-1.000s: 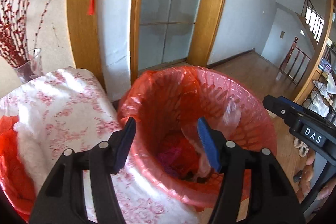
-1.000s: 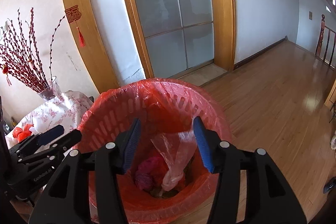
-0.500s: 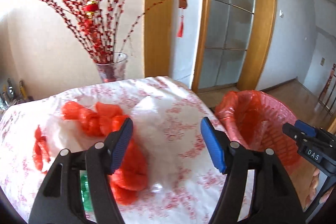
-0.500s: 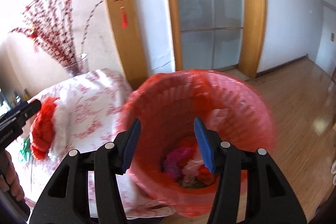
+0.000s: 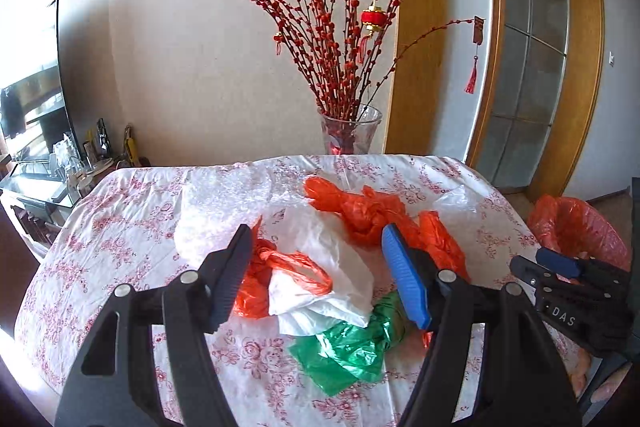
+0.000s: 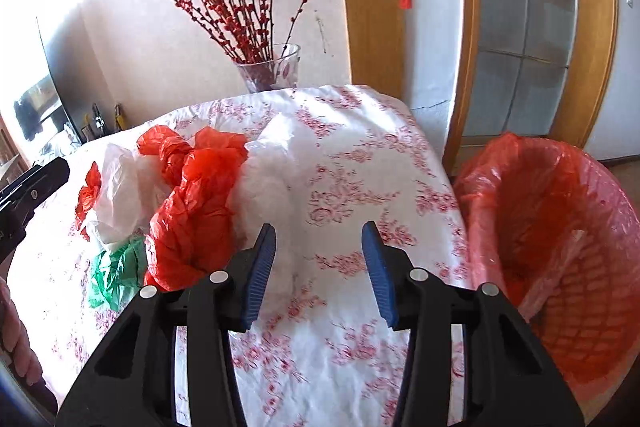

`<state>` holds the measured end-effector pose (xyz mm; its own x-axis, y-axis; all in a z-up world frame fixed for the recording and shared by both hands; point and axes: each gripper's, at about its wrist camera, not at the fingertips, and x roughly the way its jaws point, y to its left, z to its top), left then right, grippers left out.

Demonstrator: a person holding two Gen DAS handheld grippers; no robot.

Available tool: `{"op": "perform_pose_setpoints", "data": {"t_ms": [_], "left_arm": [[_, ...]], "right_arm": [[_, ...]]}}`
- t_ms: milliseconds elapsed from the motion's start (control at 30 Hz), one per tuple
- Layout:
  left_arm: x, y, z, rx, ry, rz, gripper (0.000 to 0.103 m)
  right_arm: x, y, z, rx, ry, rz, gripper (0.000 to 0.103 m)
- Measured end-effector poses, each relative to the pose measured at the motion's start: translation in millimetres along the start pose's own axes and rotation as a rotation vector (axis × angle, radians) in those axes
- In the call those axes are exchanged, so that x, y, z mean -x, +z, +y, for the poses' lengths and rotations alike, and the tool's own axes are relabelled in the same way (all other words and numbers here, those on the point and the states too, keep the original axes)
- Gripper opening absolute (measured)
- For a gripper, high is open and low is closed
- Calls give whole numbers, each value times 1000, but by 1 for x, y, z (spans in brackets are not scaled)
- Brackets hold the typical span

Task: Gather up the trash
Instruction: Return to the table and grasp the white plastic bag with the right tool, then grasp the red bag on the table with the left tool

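Note:
Crumpled plastic bags lie on the floral tablecloth (image 5: 132, 227): red bags (image 5: 364, 211) (image 6: 196, 211), a white bag (image 5: 324, 267) (image 6: 116, 187), a green bag (image 5: 348, 347) (image 6: 116, 271) and clear bubble wrap (image 5: 224, 203). My left gripper (image 5: 316, 275) is open and empty, hovering over the white and red bags. My right gripper (image 6: 318, 271) is open and empty above bare tablecloth (image 6: 352, 155), right of the red bags. The trash basket with a red liner (image 6: 560, 227) (image 5: 576, 227) stands beside the table's right edge.
A glass vase of red branches (image 5: 350, 131) (image 6: 272, 67) stands at the table's far edge by the wall. A TV stand with clutter (image 5: 48, 171) is at the left. A glass door with a wooden frame (image 6: 524, 39) is behind the basket.
Both grippers have swung left from over the trash basket to the table. The clear bag the right gripper dropped is out of view. Both stay open.

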<state>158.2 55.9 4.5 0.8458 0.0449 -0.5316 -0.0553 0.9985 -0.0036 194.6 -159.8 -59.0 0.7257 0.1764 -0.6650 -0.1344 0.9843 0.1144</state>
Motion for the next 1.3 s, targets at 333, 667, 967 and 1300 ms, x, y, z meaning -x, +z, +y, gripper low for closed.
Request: {"op": "perform_pose_setpoints", "data": {"t_ms": [333,667,967,1300], "left_arm": [[-17,-2,11,24,-6,33,66],[-26,-7,4,24,-25,60,66],[-26,-8,-21,-14,-84,72,66],[-45,-18,-74,-116,-133,128,66]], "right_arm": [[-49,16,23,3,57,105,46],[-67,17,26,38,72,151,31],[-52,14,-4,1,-9,118,24],[-9,7,-46,-24,-132,48,24]]}}
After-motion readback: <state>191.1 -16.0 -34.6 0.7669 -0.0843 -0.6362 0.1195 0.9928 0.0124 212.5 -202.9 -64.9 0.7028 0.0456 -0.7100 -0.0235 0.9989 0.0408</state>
